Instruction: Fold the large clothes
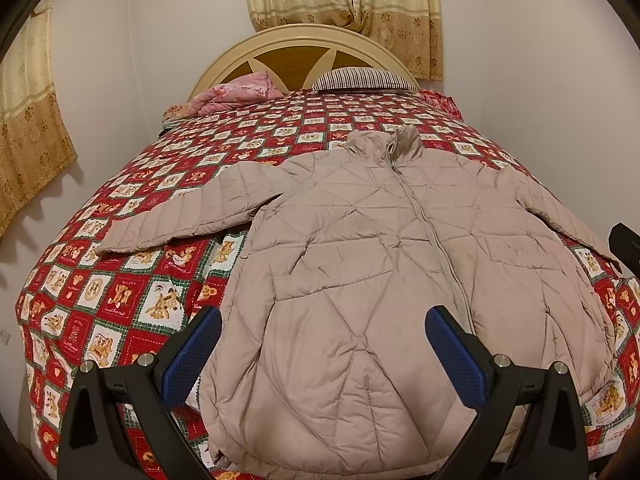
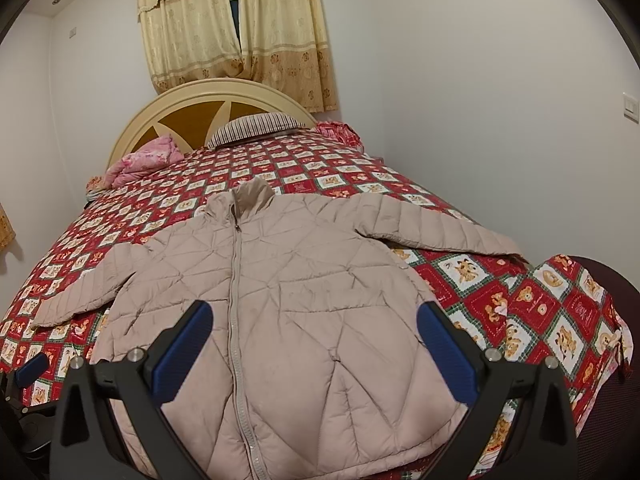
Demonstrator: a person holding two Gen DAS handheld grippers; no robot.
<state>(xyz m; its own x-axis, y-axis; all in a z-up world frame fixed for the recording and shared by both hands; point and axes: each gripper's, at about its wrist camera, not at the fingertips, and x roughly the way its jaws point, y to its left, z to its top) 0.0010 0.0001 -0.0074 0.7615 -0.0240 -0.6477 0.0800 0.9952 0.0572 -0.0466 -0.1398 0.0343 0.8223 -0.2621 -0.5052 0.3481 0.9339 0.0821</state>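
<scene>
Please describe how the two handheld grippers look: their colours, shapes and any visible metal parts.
The left gripper and right gripper look identical. Each has a matte black body with two triangular arms spreading outward. The jaws carry flat, rounded blue pads with a fine dotted texture. Small round silver bolts sit on top of the arms. No cables, markings or sleeves are visible.

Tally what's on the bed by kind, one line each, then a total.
Beige quilted jacket: 1
Striped pillow: 1
Pink folded bedding: 1
Red bundle at the far right corner: 1
Total: 4
</scene>
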